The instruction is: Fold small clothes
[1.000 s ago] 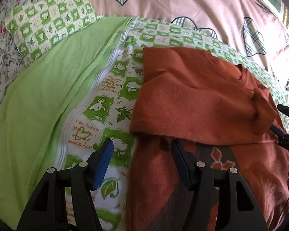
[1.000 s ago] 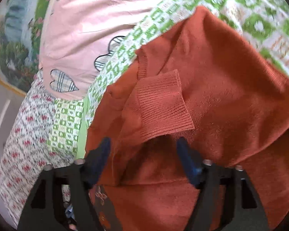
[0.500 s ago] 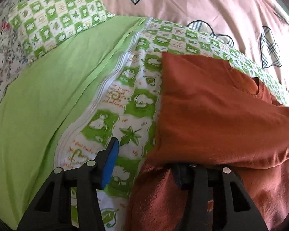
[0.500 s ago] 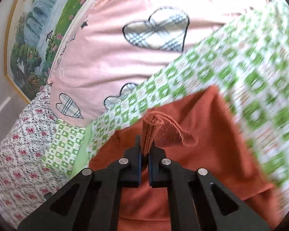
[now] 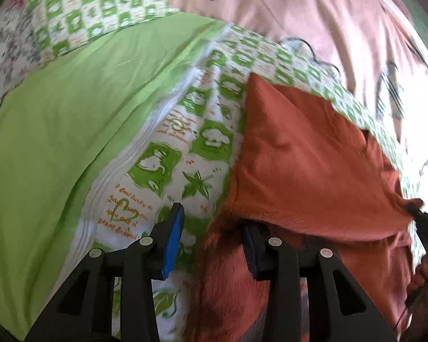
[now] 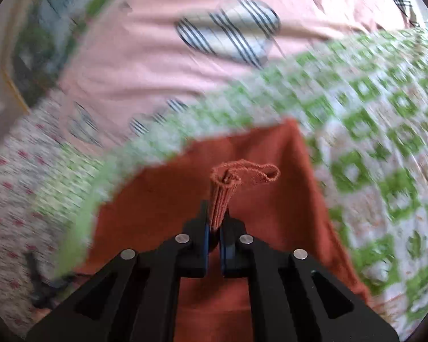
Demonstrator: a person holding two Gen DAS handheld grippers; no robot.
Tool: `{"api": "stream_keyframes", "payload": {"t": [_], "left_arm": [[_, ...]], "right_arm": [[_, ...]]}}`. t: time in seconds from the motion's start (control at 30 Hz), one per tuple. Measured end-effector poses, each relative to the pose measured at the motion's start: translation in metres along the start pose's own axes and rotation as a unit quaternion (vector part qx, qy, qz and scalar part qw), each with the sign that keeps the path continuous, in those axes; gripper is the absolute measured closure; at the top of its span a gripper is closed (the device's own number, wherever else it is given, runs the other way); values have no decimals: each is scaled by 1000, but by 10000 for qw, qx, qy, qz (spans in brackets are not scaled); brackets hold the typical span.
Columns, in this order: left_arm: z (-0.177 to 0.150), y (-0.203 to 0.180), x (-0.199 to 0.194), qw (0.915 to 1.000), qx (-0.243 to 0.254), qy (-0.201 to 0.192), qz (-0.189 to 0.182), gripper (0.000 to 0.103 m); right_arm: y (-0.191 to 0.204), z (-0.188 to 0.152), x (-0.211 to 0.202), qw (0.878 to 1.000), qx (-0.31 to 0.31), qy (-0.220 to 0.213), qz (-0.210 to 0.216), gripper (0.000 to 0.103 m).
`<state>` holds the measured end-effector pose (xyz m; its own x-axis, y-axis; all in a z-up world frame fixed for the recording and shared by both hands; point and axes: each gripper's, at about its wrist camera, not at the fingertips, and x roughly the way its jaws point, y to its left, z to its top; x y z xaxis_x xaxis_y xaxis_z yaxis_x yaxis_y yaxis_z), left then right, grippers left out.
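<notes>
- The rust sweater [image 5: 308, 154] lies on the green-checked sheet [image 5: 202, 145], its upper layer folded over.
- Right gripper [image 6: 214, 228] — jaws pinched tight on the ribbed cuff [image 6: 228, 182], which stands lifted above the sweater.
- Left gripper [image 5: 211, 245] — jaws have just been closing, now partly open; the right finger is tucked under the fold's edge, the left one bare over the sheet.

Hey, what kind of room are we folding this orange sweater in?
Most likely a bedroom: the orange sweater lies on a bed's green checked sheet, beside a pink heart-print quilt.
</notes>
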<state>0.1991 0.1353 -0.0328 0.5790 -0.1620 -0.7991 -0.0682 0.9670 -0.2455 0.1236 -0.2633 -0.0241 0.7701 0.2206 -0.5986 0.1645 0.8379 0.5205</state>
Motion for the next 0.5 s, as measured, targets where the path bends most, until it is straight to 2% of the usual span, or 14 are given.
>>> {"api": "stream_keyframes", "payload": {"t": [0.1, 0.17, 0.2, 0.23, 0.27, 0.37, 0.5], "left_arm": [[-3, -2, -20, 9984, 282, 1, -484, 65], [4, -2, -34, 9966, 340, -116, -735, 59], [11, -5, -38, 9962, 388, -195, -750, 55], [19, -8, -39, 9960, 443, -241, -736, 45], [30, -15, -33, 9958, 532, -216, -714, 41], [51, -31, -5, 9957, 704, -118, -589, 40], [68, -40, 51, 9958, 740, 370, -403, 40]], "right_arm": [[-14, -11, 4, 9994, 197, 255, -88, 90], [-17, -15, 0, 9994, 219, 230, -101, 81], [-19, -15, -2, 9994, 257, 216, -79, 79], [-20, -15, -3, 9994, 277, 202, -73, 75], [-21, -15, -4, 9994, 275, 183, -90, 74], [-20, -14, -4, 9994, 242, 200, -164, 74], [-14, -14, 0, 9993, 156, 227, -233, 74]]}}
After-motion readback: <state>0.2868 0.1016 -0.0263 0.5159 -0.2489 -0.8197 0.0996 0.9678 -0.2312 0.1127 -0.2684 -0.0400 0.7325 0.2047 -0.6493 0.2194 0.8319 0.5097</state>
